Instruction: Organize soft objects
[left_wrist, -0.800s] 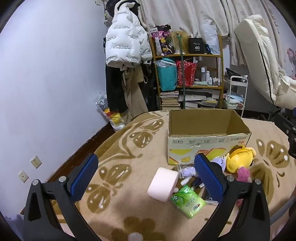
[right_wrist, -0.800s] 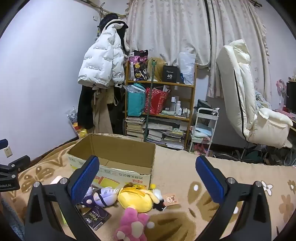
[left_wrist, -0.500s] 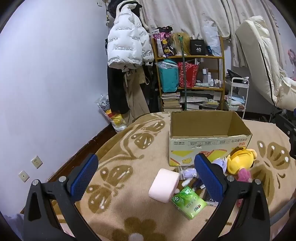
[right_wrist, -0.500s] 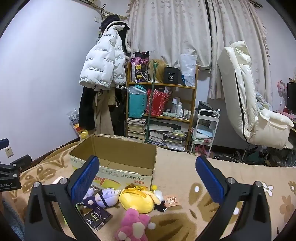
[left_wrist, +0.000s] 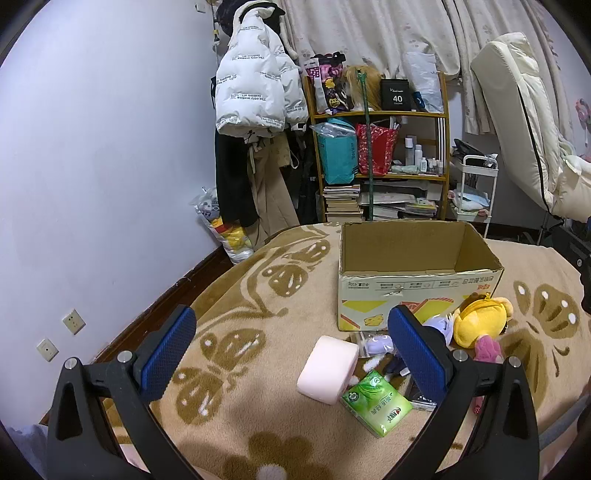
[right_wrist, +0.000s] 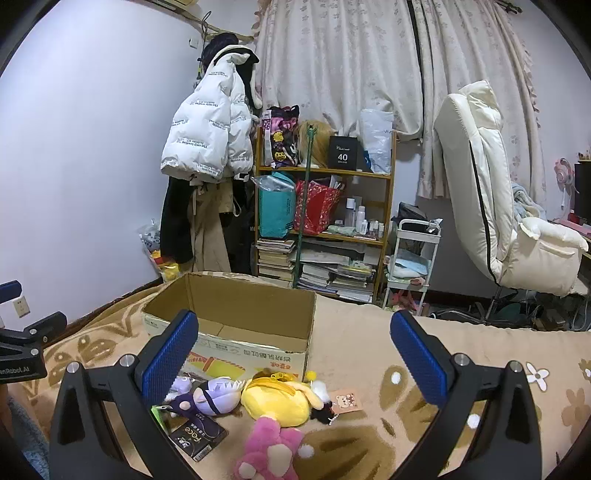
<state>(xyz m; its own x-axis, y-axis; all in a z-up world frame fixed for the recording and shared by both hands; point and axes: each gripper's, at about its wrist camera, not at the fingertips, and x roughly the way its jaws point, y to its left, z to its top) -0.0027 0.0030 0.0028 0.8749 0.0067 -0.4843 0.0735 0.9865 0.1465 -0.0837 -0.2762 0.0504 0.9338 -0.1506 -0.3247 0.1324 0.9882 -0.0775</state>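
Both tongs, the left gripper (left_wrist: 291, 354) and right gripper (right_wrist: 293, 356), hover with jaws spread wide and nothing between them above a patterned blanket (left_wrist: 258, 302).

An open cardboard box (left_wrist: 417, 280) stands mid-blanket, apparently empty. Just before its front wall lie a pink foam block (left_wrist: 328, 363), a green tissue pack (left_wrist: 376, 402), a purple doll (right_wrist: 218, 393), a yellow plush toy (right_wrist: 277, 400) and a pink plush toy (right_wrist: 269, 448), huddled close together.
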